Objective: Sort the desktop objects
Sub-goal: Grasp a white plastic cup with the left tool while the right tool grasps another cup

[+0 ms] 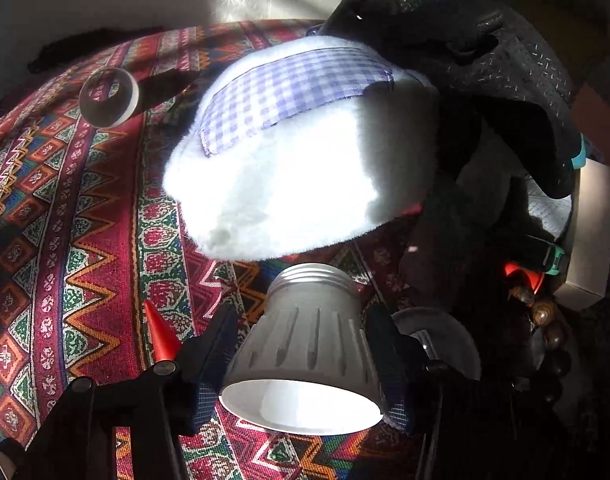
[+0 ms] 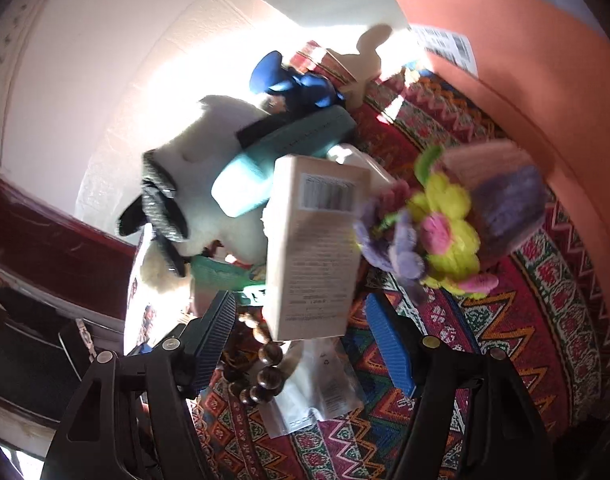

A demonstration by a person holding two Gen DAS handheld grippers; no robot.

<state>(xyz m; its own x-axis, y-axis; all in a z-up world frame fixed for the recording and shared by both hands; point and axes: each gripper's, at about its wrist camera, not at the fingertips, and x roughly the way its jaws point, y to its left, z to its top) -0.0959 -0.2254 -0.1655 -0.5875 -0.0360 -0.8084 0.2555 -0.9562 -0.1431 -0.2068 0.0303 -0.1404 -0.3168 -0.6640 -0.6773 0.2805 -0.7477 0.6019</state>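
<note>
- Left gripper (image 1: 305, 364) is clamped on my ribbed grey lamp housing (image 1: 309, 344), a flared cone with a threaded neck and glossy white inside, held over the woven zigzag tablecloth (image 1: 65, 240).
- Fluffy white plush (image 1: 289, 168) with a lilac gingham patch lies just beyond it.
- Right gripper (image 2: 301, 344) is spread, holding nothing; wooden bead bracelet (image 2: 261, 376) and matte cardboard box (image 2: 317, 248) sit between its ribbed pads.

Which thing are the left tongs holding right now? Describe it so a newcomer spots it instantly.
Start at the big white plush toy on the patterned tablecloth. Just below it, the left tongs clamp a grey ribbed bulb housing. Its threaded neck and white flared mouth set it apart.
</note>
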